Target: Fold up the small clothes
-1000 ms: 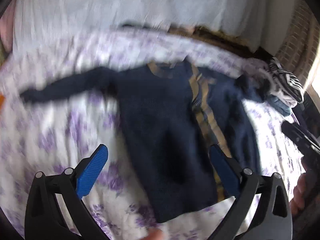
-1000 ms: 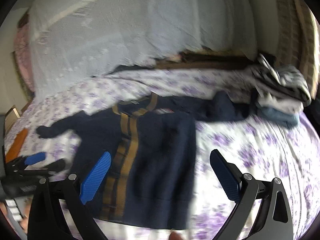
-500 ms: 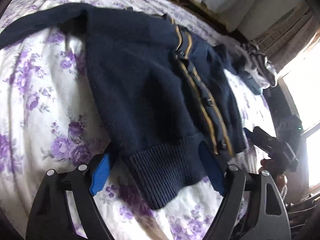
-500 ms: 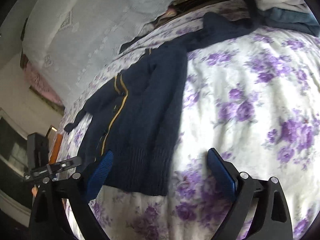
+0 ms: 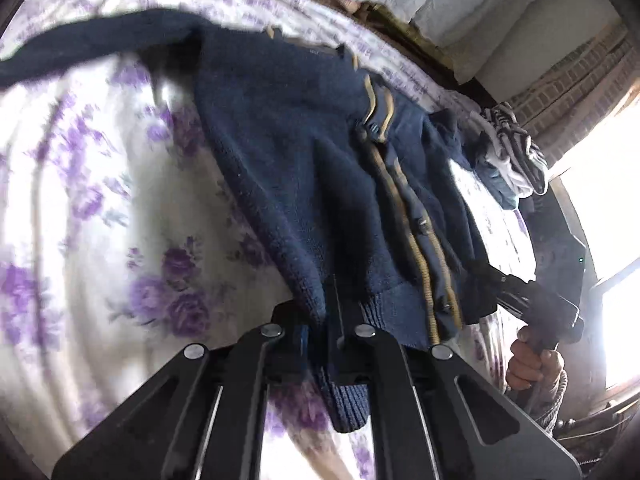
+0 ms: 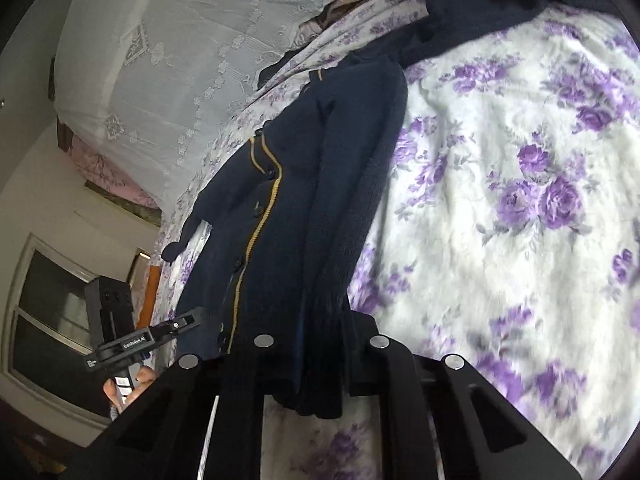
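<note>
Left wrist view: the left tongs (image 5: pixel 326 336) are clamped on the ribbed hem of the navy cardigan (image 5: pixel 304 168) at the near edge of the bed (image 5: pixel 80 200). The right tongs (image 6: pixel 320 344) are closing, with the hem's other corner bunched between their pads. From both grips the cardigan stretches away across the purple-flowered bedspread, its mustard-striped button band (image 5: pixel 404 204) running lengthwise, one sleeve (image 5: pixel 72 52) spread toward the far left side. A pile of clothes (image 5: pixel 508 160) sits at the far right corner. A white lace curtain (image 6: pixel 168 52) hangs beyond the bed.
</note>
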Available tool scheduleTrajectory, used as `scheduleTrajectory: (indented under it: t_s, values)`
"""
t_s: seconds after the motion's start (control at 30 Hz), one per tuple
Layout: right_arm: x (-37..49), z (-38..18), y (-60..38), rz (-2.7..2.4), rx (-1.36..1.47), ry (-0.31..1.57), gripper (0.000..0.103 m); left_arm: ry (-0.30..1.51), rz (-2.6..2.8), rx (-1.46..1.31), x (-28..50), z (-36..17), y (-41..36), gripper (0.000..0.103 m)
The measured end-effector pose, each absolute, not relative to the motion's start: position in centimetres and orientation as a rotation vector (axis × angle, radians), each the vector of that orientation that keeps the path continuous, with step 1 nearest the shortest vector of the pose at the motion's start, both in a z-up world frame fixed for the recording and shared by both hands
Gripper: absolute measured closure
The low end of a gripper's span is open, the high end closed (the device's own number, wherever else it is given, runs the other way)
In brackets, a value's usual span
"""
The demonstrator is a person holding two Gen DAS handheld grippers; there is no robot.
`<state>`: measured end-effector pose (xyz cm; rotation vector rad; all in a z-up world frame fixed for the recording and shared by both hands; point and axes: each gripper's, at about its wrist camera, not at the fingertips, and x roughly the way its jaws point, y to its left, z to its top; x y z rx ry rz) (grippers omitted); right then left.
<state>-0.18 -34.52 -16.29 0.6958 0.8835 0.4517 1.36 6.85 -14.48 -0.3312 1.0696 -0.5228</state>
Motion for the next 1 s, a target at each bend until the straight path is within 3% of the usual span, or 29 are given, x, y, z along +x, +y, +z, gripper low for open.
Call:
scheduleTrajectory:
  t_s: [0.17,0.37,0.47,0.67,0.7,0.73,0.77,0.83,0.87,0.9,0.97,1.0]
  values:
    - [-3.4,-13.8,-33.8,0.497,0.582,0.892,0.095,0.996,-0.534,-0.272,-2.1,-11.0,9.0,0.098]
    - [-4.8,-18.0,-34.2,0.469,0.631,0.993,0.095,1.095,-0.526,-0.246,-4.1,-15.7,9.6,0.097]
    - [-5.2,-17.1,-35.5,0.443,0.624,1.004,0.088,1.067,-0.550,-0.312,-4.0,-14.2,11.1,0.094]
    - [-3.4,-12.4,-36.1,0.415,0.541,0.858,0.087,0.916,-0.472,-0.150,-3.5,-8.7,10.2,0.080]
    - [-2.6,-12.0,-35.1,0.451,0.530,0.847,0.086,0.906,-0.509,-0.141,-2.7,-8.0,9.1,0.071]
    - [-1.6,-11.9,-34.0,0.493,0.526,0.849,0.084,0.904,-0.556,-0.127,-2.1,-7.8,7.9,0.054]
    - [0.3,-12.4,-32.8,0.543,0.536,0.882,0.070,0.911,-0.575,-0.109,-1.4,-8.1,6.6,0.046]
    - [2.7,-15.0,-31.9,0.504,0.523,0.983,0.065,0.981,-0.516,-0.050,1.3,-10.3,4.2,0.043]
    - [3.4,-16.1,-31.8,0.486,0.524,1.024,0.076,1.038,-0.484,-0.025,2.3,-11.9,3.6,0.044]
    - [3.7,-17.0,-32.4,0.488,0.550,1.031,0.094,1.117,-0.449,-0.013,3.6,-14.2,3.7,0.042]
    - [3.6,-17.2,-34.8,0.491,0.631,1.037,0.101,1.073,-0.470,-0.018,3.3,-14.0,4.4,0.042]
    - [3.5,-16.7,-36.0,0.467,0.660,1.011,0.098,1.087,-0.460,-0.006,3.4,-13.5,4.4,0.042]
